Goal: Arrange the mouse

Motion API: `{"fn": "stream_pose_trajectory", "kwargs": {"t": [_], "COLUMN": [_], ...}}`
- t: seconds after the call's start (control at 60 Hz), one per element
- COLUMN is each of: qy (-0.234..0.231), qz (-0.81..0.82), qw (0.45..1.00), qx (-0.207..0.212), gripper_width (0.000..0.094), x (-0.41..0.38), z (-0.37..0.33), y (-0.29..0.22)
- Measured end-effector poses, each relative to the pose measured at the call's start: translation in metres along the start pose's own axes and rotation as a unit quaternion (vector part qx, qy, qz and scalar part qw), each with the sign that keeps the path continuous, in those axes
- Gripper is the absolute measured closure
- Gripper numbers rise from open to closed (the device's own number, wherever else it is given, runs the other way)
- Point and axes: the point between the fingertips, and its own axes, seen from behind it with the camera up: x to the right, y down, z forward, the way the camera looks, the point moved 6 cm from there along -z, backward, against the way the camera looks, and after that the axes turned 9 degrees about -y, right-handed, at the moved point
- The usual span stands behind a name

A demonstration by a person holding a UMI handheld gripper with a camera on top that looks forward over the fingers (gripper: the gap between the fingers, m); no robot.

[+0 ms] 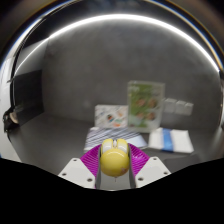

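The likeliest trouble here is a slip: the yellow mouse (pixel 114 157) is rounded and smooth, so if the pinch loosens or sits too near its curved top it could squirt forward out of the gripper (pixel 114 162) and drop onto the table (pixel 60 135). A second risk, as I judge it, is setting it down askew on the striped mat (pixel 108 138) just ahead, or knocking the blue-edged booklet (pixel 170 139) lying beside that mat.

The mouse sits right between the two fingers, with the magenta pads (pixel 93 160) closing against its left and right flanks (no gap shows on either side), so the gripper appears to be pinching it. Whether it is lifted clear of the table or resting on it cannot be told. Beyond the mat a printed card (pixel 144 103) stands upright near the grey wall (pixel 80 70).
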Motion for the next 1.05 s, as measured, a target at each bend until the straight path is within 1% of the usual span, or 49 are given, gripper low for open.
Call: {"fn": "stream_pose_trajectory", "kwargs": {"t": [0.05, 0.1, 0.15, 0.183, 0.233, 0.3, 0.35, 0.4, 0.483, 0.55, 0.617, 0.633, 0.65, 0.667, 0.683, 0.767, 0.783, 0.817, 0.867, 0.933, 1.0, 1.05], "qy": [0.033, 0.068, 0.092, 0.103, 0.108, 0.100, 0.093, 0.083, 0.058, 0.034, 0.017, 0.014, 0.010, 0.006, 0.003, -0.008, -0.010, -0.013, -0.018, -0.011, 0.004, 0.023], "qz": [-0.017, -0.026, -0.023, -0.013, 0.011, 0.037, 0.047, 0.059, 0.075, 0.085, 0.086, 0.084, 0.083, 0.080, 0.078, 0.079, 0.081, 0.081, 0.080, 0.087, 0.100, 0.109], "qw": [0.999, 0.997, 0.995, 0.994, 0.994, 0.993, 0.991, 0.990, 0.989, 0.991, 0.990, 0.990, 0.990, 0.990, 0.990, 0.989, 0.990, 0.990, 0.992, 0.992, 0.990, 0.989], "qx": [0.021, 0.033, 0.025, 0.013, -0.012, -0.055, -0.084, -0.099, -0.114, -0.102, -0.107, -0.109, -0.113, -0.116, -0.116, -0.122, -0.118, -0.111, -0.100, -0.093, -0.097, -0.101], "gripper_width": [0.0544, 0.0545, 0.0545, 0.0546, 0.0547, 0.0544, 0.0545, 0.0544, 0.0540, 0.0537, 0.0474, 0.0409, 0.0381, 0.0411, 0.0383, 0.0033, 0.0088, 0.0111, 0.0107, 0.0096, 0.0097, 0.0103], "x": [0.056, 0.117, 0.175, 0.211, 0.255, 0.300, 0.325, 0.335, 0.346, 0.348, 0.348, 0.348, 0.347, 0.347, 0.347, 0.344, 0.344, 0.344, 0.345, 0.349, 0.357, 0.363], "z": [-0.031, -0.056, -0.080, -0.089, -0.090, -0.086, -0.082, -0.077, -0.068, -0.061, -0.059, -0.060, -0.059, -0.060, -0.060, -0.075, -0.080, -0.089, -0.109, -0.144, -0.179, -0.206], "y": [-0.014, -0.011, 0.002, 0.020, 0.057, 0.106, 0.131, 0.153, 0.175, 0.176, 0.177, 0.176, 0.177, 0.178, 0.177, 0.176, 0.176, 0.174, 0.171, 0.173, 0.184, 0.197]}}
